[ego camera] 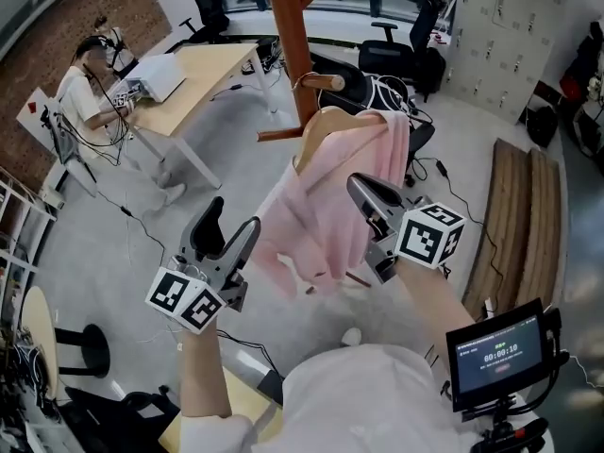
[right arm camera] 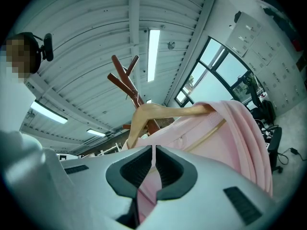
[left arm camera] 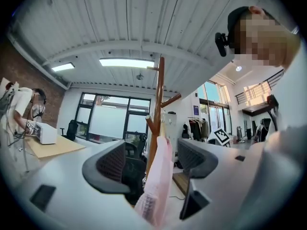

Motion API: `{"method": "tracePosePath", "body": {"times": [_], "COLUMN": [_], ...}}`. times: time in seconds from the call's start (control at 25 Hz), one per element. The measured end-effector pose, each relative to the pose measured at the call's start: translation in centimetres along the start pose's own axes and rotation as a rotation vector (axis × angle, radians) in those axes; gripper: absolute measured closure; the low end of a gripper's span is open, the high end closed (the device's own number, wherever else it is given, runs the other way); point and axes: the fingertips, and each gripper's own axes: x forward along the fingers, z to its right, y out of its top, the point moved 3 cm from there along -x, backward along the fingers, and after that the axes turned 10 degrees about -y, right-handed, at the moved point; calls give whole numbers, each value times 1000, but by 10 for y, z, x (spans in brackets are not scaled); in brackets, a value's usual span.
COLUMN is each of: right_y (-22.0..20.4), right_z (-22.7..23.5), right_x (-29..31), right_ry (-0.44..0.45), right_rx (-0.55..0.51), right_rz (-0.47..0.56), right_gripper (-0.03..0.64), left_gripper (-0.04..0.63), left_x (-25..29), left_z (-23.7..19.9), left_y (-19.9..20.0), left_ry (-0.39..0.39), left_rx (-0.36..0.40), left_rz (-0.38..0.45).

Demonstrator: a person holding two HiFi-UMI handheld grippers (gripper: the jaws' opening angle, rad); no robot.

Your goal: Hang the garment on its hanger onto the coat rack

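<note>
We find the left gripper [ego camera: 234, 217] nearest, at the left, its jaws spread wide and holding nothing. The pink cloth shows through the gap, but neither pad is on it. The right gripper [ego camera: 363, 196] has its jaws closed almost together on a fold of the garment [ego camera: 311, 225], at its right edge.

The garment hangs between the two grippers, near the left jaws on their right and pinched in the right jaws. It is draped on a wooden hanger [ego camera: 335, 121], whose long axis runs across the head view with the left end lower. The hanger's hook appears to sit over a peg [ego camera: 326, 82] of the coat rack [ego camera: 291, 36], directly beyond the garment.

We judge the hanging all but done. The coming move rests with the right jaws, the pair on the cloth, letting go and backing off from the rack.

Count: two grippers, one garment, one hanger, one coat rack with at least three pegs showing. Far left, one person [ego camera: 85, 92] sits at a desk [ego camera: 203, 74].
</note>
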Motion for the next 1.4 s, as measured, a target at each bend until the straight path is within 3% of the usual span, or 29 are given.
{"method": "tracePosePath", "body": {"times": [0.12,0.28,0.48,0.52,0.6,0.96,1.16,1.4], "right_y": [-2,-5,-5,-4,1,32,44,60], "right_z": [-3,-5,0,1,2,39,78,114], "right_x": [-6,-17,-30,-33,-41,-100,-157,-269], "right_ry": [5,8,-2,-6,-18,-129,-262,-468], "right_rx": [5,4,5,5,6,-18,-17,-11], "right_rz": [-4,-3,-3,-1,10,117,204,310], "right_gripper": [598,598,598,598,598,598,598,598], "left_gripper": [268,286,556,589,589,589,589,589], "left_x": [-13,-27,-29,-26,-16,71,133,206], "left_z": [12,33,52,54,61,89,114,189], "left_y": [0,-7,-16,-18,-17,-29,-53,-67], "left_ry": [42,98,109,109,90,-112,-265,-494], "left_rx": [4,59,12,-3,-20,-57,-90,-118], "left_rz": [36,15,4,1,-5,-33,-66,-124]}}
